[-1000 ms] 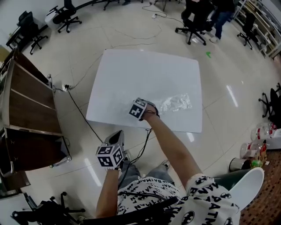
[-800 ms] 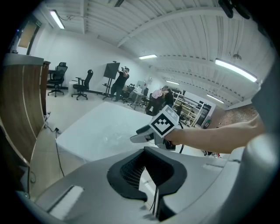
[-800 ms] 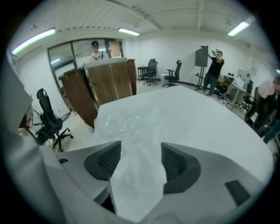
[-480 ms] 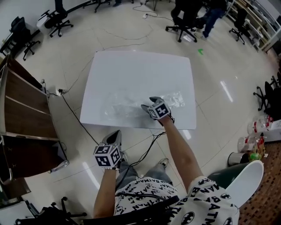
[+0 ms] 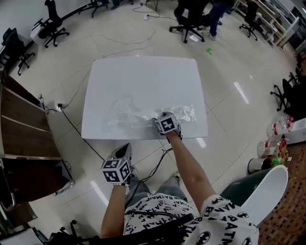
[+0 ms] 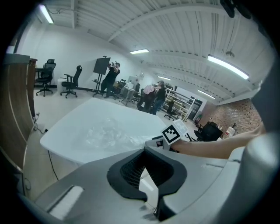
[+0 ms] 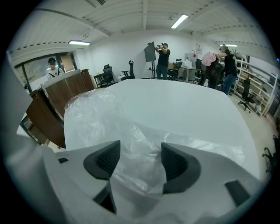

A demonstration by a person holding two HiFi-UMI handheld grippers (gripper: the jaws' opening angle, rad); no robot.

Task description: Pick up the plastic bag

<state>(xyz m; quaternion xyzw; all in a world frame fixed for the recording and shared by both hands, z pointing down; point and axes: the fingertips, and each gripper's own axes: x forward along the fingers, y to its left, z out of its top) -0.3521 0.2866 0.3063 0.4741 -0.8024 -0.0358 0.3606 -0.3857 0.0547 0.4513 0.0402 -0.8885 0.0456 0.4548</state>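
A clear plastic bag [image 5: 131,115] lies spread and crumpled along the near part of the white table [image 5: 143,76]. My right gripper [image 5: 161,118] sits low over the bag at the table's near edge. In the right gripper view its jaws [image 7: 138,159] stand wide open, with loose bag film [image 7: 109,122] lying between the pads and not pinched. My left gripper [image 5: 125,149] hangs off the table, near my body and left of the right arm. Its jaws [image 6: 146,168] are shut with nothing in them. The left gripper view also shows the bag [image 6: 107,133].
A brown wooden cabinet [image 5: 24,139] stands to the left of the table. Cables [image 5: 71,119] run over the floor by it. Office chairs [image 5: 48,21] and people [image 5: 191,12] are at the far end. Bottles [image 5: 279,139] and a white chair [image 5: 267,191] are at the right.
My right gripper has moved right along the table's near edge. The bag, bunched at the right a second ago, now lies stretched out to the left. The left gripper has stayed put.
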